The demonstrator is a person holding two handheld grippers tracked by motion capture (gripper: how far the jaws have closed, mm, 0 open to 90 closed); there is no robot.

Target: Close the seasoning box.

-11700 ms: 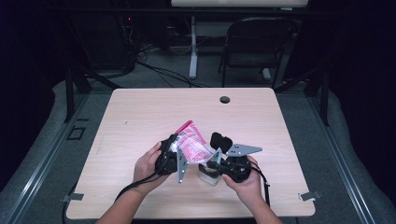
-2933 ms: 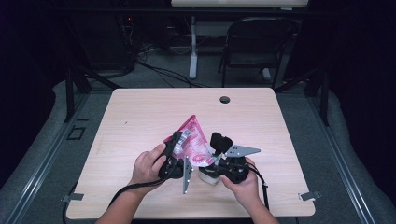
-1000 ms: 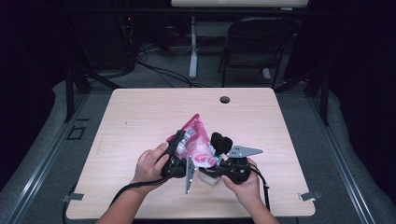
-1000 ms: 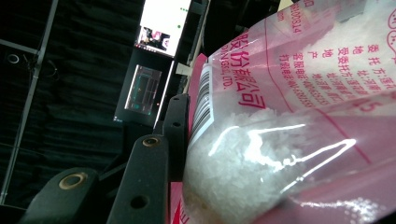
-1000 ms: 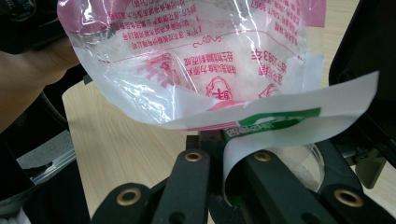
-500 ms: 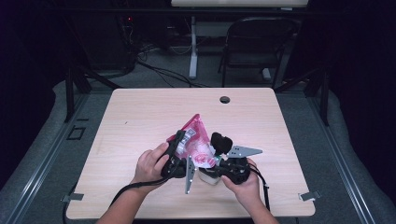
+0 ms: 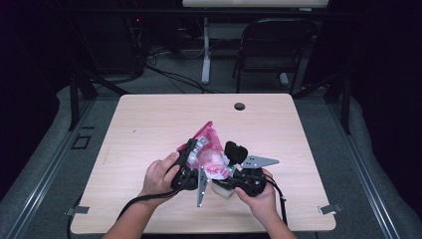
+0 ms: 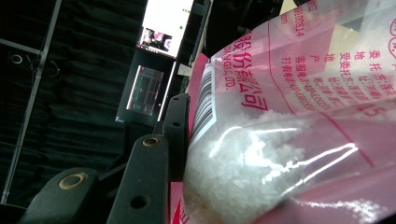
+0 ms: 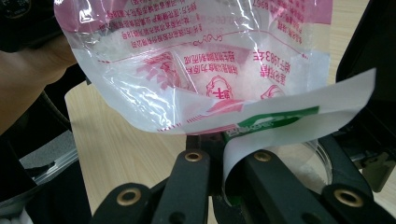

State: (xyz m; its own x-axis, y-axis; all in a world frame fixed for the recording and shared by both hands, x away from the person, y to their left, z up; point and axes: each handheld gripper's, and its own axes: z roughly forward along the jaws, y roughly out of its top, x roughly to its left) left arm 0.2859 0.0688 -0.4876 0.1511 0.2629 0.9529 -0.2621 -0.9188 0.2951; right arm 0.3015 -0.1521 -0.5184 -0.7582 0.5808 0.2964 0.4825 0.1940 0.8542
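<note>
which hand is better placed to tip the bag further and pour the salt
Left. Its tongs clamp the pink salt bag by its upper edge, so turning that hand tilts it. The right tongs seem shut on the white label strip above a clear container.

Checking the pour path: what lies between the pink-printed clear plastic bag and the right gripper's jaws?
In the right gripper view, a white-and-green paper label curls between pink-printed bag and jaws.

The pink bag (image 8: 299,116) runs off the right and top edges of the left gripper view, covering one side of the left tongs (image 8: 180,140). In the right gripper view its top (image 9: 196,60) is cut off, and a white paper strip (image 9: 289,121) hides the clear container's (image 9: 303,163) near rim
</note>
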